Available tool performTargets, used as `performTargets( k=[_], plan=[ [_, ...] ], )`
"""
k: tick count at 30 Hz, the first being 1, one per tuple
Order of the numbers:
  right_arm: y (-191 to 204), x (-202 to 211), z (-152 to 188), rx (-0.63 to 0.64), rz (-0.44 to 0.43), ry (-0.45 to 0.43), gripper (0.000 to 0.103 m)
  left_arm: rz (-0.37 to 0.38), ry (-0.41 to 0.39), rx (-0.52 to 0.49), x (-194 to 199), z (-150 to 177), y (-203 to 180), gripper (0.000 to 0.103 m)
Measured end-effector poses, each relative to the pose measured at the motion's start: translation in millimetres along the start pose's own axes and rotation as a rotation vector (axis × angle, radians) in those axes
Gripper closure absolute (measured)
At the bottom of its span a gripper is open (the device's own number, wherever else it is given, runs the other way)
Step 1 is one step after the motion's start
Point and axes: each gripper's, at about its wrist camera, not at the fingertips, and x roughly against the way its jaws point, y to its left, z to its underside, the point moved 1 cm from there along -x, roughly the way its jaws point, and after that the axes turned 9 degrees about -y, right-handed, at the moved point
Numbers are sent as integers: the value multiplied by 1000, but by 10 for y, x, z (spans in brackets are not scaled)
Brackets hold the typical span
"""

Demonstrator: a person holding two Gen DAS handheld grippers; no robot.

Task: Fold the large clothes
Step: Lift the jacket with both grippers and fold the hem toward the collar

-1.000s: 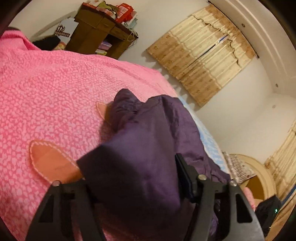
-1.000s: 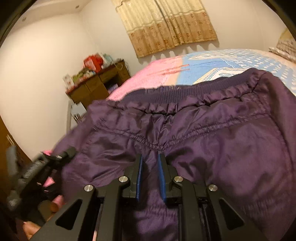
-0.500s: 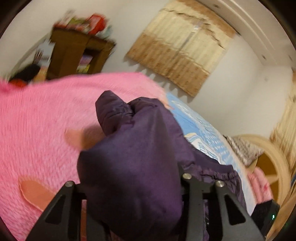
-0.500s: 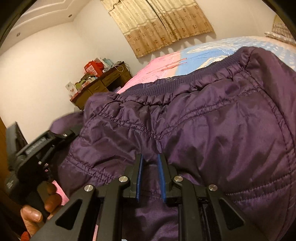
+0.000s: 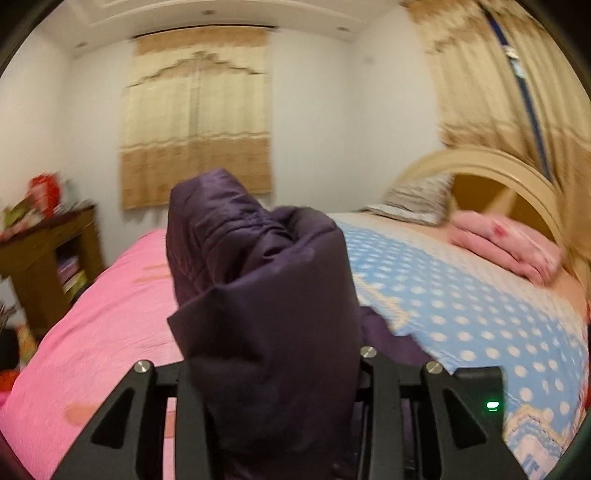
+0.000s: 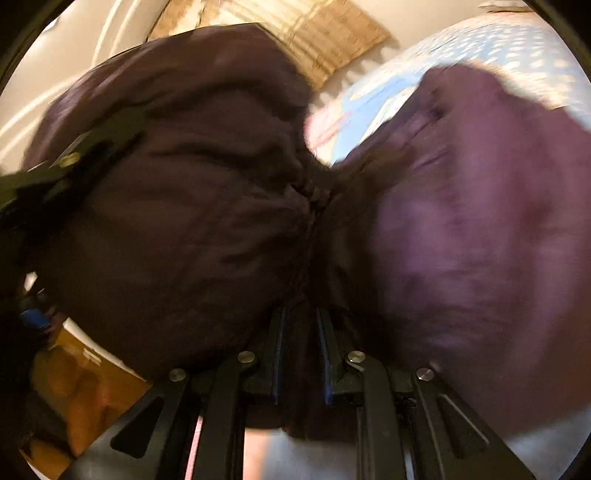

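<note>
Bed with pink and blue dotted cover (image 5: 461,302): under my work. Padded dark purple quilted jacket (image 5: 266,295): bunched, lifted above the bed. My left gripper (image 5: 271,373): jaws closing, jacket fabric between them. My right gripper (image 6: 300,354): pinching a jacket fold.

White walls (image 5: 306,122) are enclosing a bedroom under warm indoor light. Beige patterned curtains (image 5: 195,122) are hanging closed on the far wall; a second set of curtains (image 5: 491,81) is hanging at right. Recessed ceiling lights (image 5: 207,12) are glowing overhead. A bed is filling the middle, a pink bedspread (image 5: 110,314) lying beside a blue dotted sheet (image 5: 461,306). A curved wooden headboard (image 5: 491,166) is backing a striped pillow (image 5: 417,199) and a pink pillow (image 5: 509,247). A brown wooden cabinet (image 5: 48,258) is standing at left, cluttered on top.
</note>
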Motion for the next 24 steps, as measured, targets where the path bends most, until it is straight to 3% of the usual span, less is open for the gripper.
performTargets(
  k=[4, 7, 11, 15, 17, 20, 24],
  plan=[
    [-368, 671, -122, -36, 58, -81, 86, 78, 48, -156, -201, 125, -604, 67],
    [-770, 1142, -157, -116, 145, -155, 86, 108, 91, -211, -317, 301, -916, 67],
    [-1112, 1578, -155, -191, 219, -237, 86, 106, 136, -352, -459, 595, -1303, 67],
    [-1065, 1867, -445, -127, 227, -344, 86, 128, 134, -348, -432, 645, -1316, 67],
    [-937, 1939, -683, -60, 218, -384, 86, 160, 132, -333, -409, 615, -1285, 61],
    [-653, 1702, -1141, 71, 157, -314, 86, 235, 135, -268, -340, 563, -1264, 54],
    [-315, 932, -1453, 316, 116, -94, 77, 226, 147, -247, -250, 475, -1190, 51]
  ],
)
